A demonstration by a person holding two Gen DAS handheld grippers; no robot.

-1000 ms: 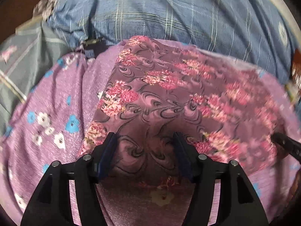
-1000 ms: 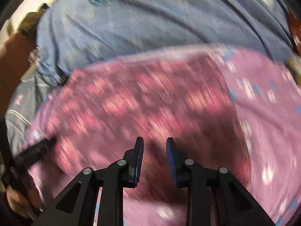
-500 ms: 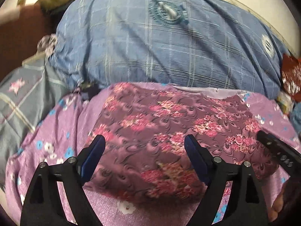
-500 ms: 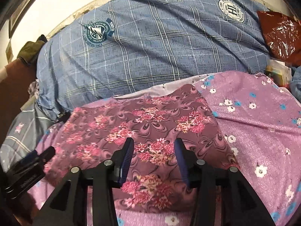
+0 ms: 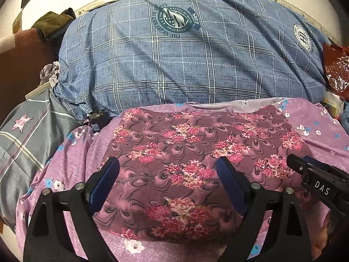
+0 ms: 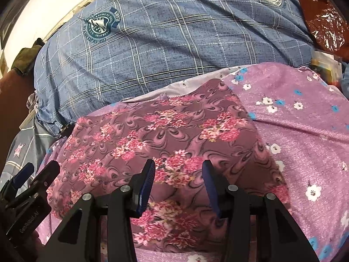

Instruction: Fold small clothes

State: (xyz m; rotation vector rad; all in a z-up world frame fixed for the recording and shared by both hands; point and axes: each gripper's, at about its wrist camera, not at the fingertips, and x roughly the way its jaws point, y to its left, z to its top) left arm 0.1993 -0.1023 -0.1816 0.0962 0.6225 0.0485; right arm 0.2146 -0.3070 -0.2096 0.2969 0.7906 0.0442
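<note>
A small mauve garment with pink flower clusters (image 5: 196, 144) lies folded flat on a lilac floral bedsheet (image 5: 72, 152). It also shows in the right wrist view (image 6: 165, 135). My left gripper (image 5: 168, 172) is wide open and empty, held above the garment's near left part. My right gripper (image 6: 178, 172) is open and empty above the garment's near right part. The right gripper's tip (image 5: 305, 166) shows at the right of the left wrist view, and the left gripper's tip (image 6: 37, 174) shows at the lower left of the right wrist view.
A large blue plaid pillow (image 5: 192, 61) lies just behind the garment. A grey cloth with a pink star (image 5: 24, 131) lies at the left. A red plastic bag (image 5: 336, 69) sits at the far right. The lilac sheet (image 6: 305, 120) stretches to the right.
Both grippers have pulled back and up from the garment, so more of the pillow shows. The left jaws have opened wider; the right jaws have opened too. The garment stays flat.
</note>
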